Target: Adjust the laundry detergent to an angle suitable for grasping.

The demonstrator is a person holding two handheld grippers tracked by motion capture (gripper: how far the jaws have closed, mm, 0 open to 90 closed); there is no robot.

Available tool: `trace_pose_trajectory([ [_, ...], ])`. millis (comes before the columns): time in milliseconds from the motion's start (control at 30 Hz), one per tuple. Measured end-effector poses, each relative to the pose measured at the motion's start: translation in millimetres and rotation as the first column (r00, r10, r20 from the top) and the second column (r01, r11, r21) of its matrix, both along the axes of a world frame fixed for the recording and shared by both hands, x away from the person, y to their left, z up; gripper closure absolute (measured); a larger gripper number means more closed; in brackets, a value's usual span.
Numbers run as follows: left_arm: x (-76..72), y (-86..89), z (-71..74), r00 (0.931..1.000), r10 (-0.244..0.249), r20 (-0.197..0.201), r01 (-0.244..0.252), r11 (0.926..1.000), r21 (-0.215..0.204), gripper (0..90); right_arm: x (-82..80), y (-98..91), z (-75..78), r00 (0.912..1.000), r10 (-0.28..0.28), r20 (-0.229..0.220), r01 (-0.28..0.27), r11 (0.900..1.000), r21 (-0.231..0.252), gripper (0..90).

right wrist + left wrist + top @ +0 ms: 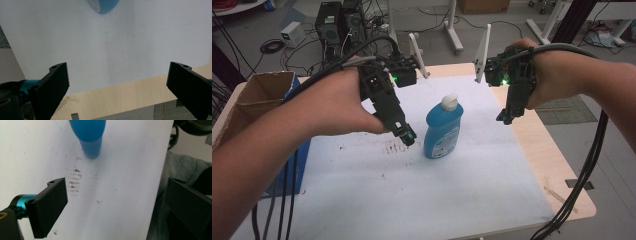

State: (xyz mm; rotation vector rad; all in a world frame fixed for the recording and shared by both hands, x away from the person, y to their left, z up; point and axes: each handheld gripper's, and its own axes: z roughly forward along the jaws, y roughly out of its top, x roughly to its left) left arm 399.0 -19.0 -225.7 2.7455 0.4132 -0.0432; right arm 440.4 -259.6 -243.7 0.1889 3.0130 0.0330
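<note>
A blue bottle with a white cap stands upright on the white sheet in the middle of the table. My left gripper hovers just left of the bottle, jaws spread wide with nothing between them. In the left gripper view the bottle stands ahead at the top, beyond the gripper. My right gripper hangs above the sheet's right edge, apart from the bottle, and is open. The right gripper view puts the bottle's base at the top edge, far from the gripper.
Brown smudges mark the sheet left of the bottle. A cardboard box stands at the table's left edge. Bare wood borders the sheet on the right. Cables hang off both sides. Computer towers stand on the floor beyond.
</note>
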Motion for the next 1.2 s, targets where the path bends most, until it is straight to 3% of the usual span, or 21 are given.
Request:
trace_pose_trajectory([
  [33,4.0,-5.0,-6.5,1.0000,0.002,0.006,-0.002,0.9997,-0.025,5.0,1.1,0.7,-0.2,1.0000,0.004,0.001,-0.004,1.0000,0.005,3.4],
  [100,4.0,-5.0,-6.5,1.0000,0.002,0.006,-0.002,0.9997,-0.025,5.0,1.4,0.8,-0.1,1.0000,0.005,0.000,-0.005,1.0000,0.005,3.4],
  [133,10.9,-11.6,-16.8,0.9997,0.026,0.001,-0.026,0.9965,-0.080,5.0,2.1,1.4,-0.1,1.0000,0.005,0.003,-0.005,0.9999,0.012,3.4],
  [200,14.8,-15.6,-22.5,0.9992,0.038,0.012,-0.037,0.9945,-0.098,5.0,2.3,2.0,-0.1,1.0000,-0.001,0.000,0.001,1.0000,0.008,3.4],
  [433,22.8,-25.4,-33.9,0.9985,0.053,0.007,-0.052,0.9922,-0.113,5.0,3.1,1.9,-1.4,1.0000,-0.005,-0.004,0.005,1.0000,0.006,3.4],
  [500,26.1,-28.3,-37.3,0.9977,0.067,0.011,-0.065,0.9884,-0.137,5.0,3.9,0.6,-1.4,0.9999,-0.010,-0.004,0.010,0.9999,0.007,3.4],
  [833,29.2,-38.8,-46.2,0.9977,0.064,0.020,-0.061,0.9856,-0.158,5.0,5.4,0.4,-2.7,1.0000,-0.009,-0.001,0.009,0.9999,0.006,3.4],
  [900,31.4,-46.7,-54.3,0.9971,0.072,0.023,-0.066,0.9805,-0.185,5.0,5.5,0.4,-4.7,0.9999,-0.012,-0.004,0.012,0.9999,0.004,3.4],
  [1100,35.1,-54.2,-64.3,0.9959,0.090,0.015,-0.085,0.9746,-0.207,5.0,6.0,-0.8,-6.7,0.9998,-0.014,-0.011,0.014,0.9999,-0.002,3.4],
  [1200,36.0,-55.9,-68.3,0.9943,0.102,0.030,-0.092,0.9683,-0.232,5.0,5.9,-1.4,-5.4,0.9999,-0.013,-0.006,0.013,0.9999,0.007,3.4],
])
